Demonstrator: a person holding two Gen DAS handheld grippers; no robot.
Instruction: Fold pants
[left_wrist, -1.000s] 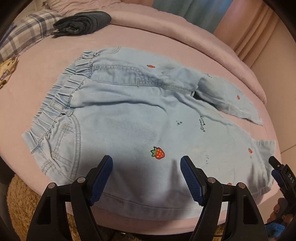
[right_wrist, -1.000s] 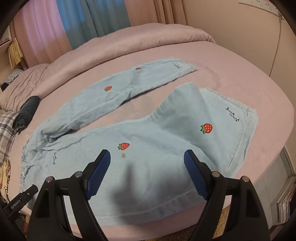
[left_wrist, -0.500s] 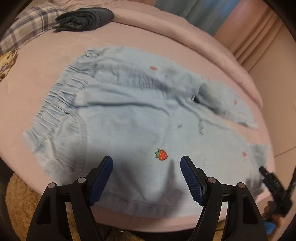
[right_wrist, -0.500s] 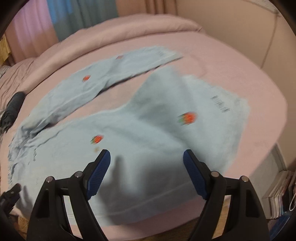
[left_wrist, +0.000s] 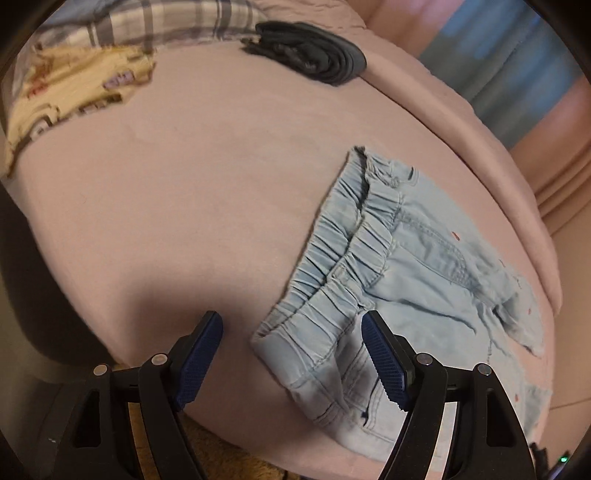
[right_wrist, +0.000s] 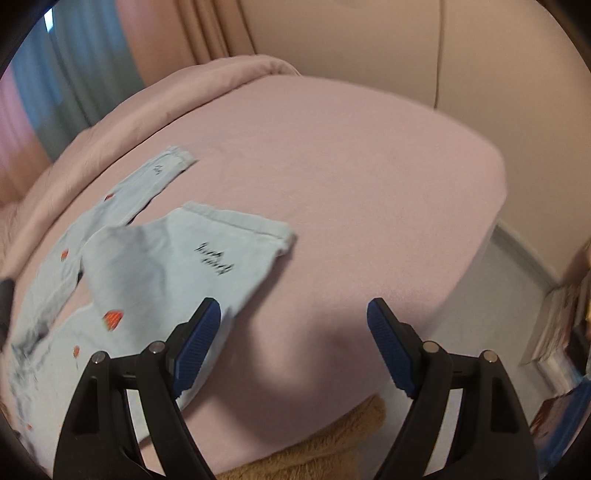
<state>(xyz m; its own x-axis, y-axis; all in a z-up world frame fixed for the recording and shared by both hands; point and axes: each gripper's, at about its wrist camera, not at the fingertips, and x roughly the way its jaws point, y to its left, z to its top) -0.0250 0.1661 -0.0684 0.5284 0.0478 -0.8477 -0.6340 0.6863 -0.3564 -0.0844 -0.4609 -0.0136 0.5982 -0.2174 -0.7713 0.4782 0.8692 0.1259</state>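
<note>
Both grippers are swinging outward compared with one second ago: the left gripper (left_wrist: 291, 358) is now aiming at the waistband end of the pants (left_wrist: 406, 280), and the right gripper (right_wrist: 293, 343) is aiming past the leg ends, where earlier both were looking at the middle of the garment. Each tool is standing with its fingers wide apart and is holding nothing.

The pants are lying flat on the pink bed (right_wrist: 351, 166) with the two legs spread apart, probably so that one leg can be laid over the other. I judge the two tools are going to opposite ends of the near leg to lift it together.

The left wrist view is showing the gathered waistband (left_wrist: 332, 258), a dark folded garment (left_wrist: 314, 51) and a plaid cloth (left_wrist: 147, 18) behind. The right wrist view is showing instead the near hem (right_wrist: 240, 221), the far hem (right_wrist: 173, 158) and the floor (right_wrist: 517, 277).
</note>
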